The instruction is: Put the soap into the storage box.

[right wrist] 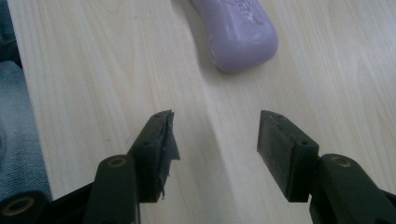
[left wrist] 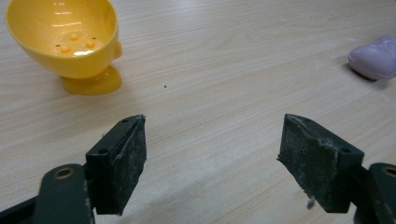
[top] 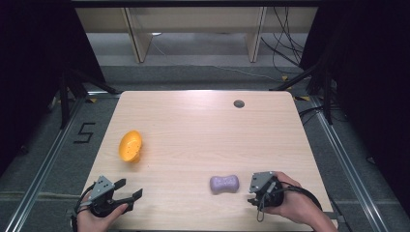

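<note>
A yellow cup-shaped bowl (top: 130, 146) lies tilted on its side at the left of the wooden table (top: 203, 130). A purple, bone-shaped bar (top: 224, 183) lies near the front edge. My left gripper (top: 129, 188) rests at the front left corner, open, nothing between its jaws. From it the yellow bowl (left wrist: 65, 37) is ahead to the left and the purple bar (left wrist: 376, 58) far right. My right gripper (top: 251, 192) sits just right of the bar and points at it. In the right gripper view the gripper (right wrist: 215, 144) is open and the bar (right wrist: 240, 30) lies ahead, untouched.
A grey round cap (top: 239, 103) is set in the tabletop near the far edge. The table's front edge runs beside my right gripper, with blue cloth (right wrist: 18, 121) below it. Dark stands and cables flank the table on the floor.
</note>
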### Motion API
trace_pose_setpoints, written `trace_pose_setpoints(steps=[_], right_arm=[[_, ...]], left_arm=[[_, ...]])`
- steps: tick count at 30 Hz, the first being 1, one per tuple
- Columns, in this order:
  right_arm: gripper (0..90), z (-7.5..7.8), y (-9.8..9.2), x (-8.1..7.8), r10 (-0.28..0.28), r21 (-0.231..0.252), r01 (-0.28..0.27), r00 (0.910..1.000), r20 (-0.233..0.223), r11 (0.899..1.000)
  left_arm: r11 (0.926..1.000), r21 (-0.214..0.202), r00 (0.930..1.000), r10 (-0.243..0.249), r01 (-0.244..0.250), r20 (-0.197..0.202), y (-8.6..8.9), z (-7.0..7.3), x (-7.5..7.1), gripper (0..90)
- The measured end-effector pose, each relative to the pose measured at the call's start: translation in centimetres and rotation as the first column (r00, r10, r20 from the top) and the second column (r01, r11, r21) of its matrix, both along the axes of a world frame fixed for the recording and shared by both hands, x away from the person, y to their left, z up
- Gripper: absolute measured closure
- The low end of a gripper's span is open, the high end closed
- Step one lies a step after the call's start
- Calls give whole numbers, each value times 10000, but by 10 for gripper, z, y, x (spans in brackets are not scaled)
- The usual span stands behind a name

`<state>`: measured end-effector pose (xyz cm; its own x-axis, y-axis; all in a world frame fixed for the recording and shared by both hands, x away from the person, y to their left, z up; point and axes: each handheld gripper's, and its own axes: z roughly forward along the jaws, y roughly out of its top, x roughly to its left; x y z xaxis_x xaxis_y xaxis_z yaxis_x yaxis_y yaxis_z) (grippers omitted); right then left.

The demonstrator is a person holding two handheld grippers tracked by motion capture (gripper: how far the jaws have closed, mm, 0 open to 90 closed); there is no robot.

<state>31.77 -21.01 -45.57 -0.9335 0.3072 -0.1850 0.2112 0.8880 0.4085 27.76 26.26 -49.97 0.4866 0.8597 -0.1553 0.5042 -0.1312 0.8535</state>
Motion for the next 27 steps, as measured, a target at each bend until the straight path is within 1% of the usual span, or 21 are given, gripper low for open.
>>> trace_pose_setpoints(steps=[2,3,4,5,8,10,11,12,13,14,15,16,17,18,20,22,23,24,25,26,27], right_arm=[[457,2,7,7,210,-246,-211,9998,-62,9995],[452,3,13,12,125,-408,-130,9998,-120,9991],[452,3,13,12,125,-408,-130,9998,-120,9991],[451,4,18,19,371,-423,-374,9993,-91,9984],[448,5,23,23,378,-499,-388,9991,-204,9980],[445,4,29,27,537,-589,-548,9983,-212,9968],[443,4,34,30,498,-627,-524,9978,-426,9967],[442,4,36,34,859,-673,-889,9952,-458,9938],[435,4,38,35,905,-705,-937,9948,-478,9931],[435,4,38,35,905,-705,-937,9948,-478,9931],[430,4,43,36,554,-785,-608,9960,-695,9951],[429,4,45,37,503,-941,-569,9962,-712,9939],[429,4,45,37,503,-941,-569,9962,-712,9939],[418,4,49,42,962,-888,-1008,9939,-538,9909],[414,4,51,43,1022,-869,-1064,9934,-519,9905],[406,4,55,43,549,-813,-610,9957,-752,9948],[404,4,57,44,621,-910,-682,9957,-685,9935],[399,4,58,48,960,-1084,-1002,9945,-429,9890],[391,5,60,48,729,-1251,-789,9960,-515,9890],[386,4,62,50,1032,-1243,-1085,9935,-481,9863],[379,4,63,50,829,-1314,-897,9950,-564,9873]], left_arm=[[10000,-78,10000,-12,12,38,0,0,0,226],[10000,-74,10000,20,-20,32,0,0,0,226],[10000,-89,10000,28,-28,40,0,0,0,226],[9999,88,9999,-81,80,81,1,0,0,226],[10000,20,10000,32,-32,12,2,0,0,226],[10000,15,10000,74,-74,28,2,0,0,226],[10000,-14,10000,58,-58,51,2,0,0,226],[10000,-28,10000,63,-62,59,2,0,0,226],[10000,-14,9999,97,-97,43,2,0,0,227],[10000,78,10000,24,-25,81,2,0,0,227],[10000,84,10000,13,-13,83,2,0,0,227],[10000,95,10000,0,-1,83,3,0,0,227],[10000,95,10000,0,-1,83,3,0,0,227],[9999,97,10000,-32,31,78,3,0,1,227],[10000,60,10000,-73,73,60,3,0,1,227],[10000,46,10000,-71,71,36,2,-1,1,227],[10000,8,10000,-52,52,41,2,-1,1,228],[10000,-5,10000,-56,56,48,2,-1,1,228],[10000,-2,10000,-34,34,25,2,-1,1,228],[10000,38,10000,-68,67,26,2,-1,1,228],[10000,48,10000,-76,76,35,2,-1,1,229]])
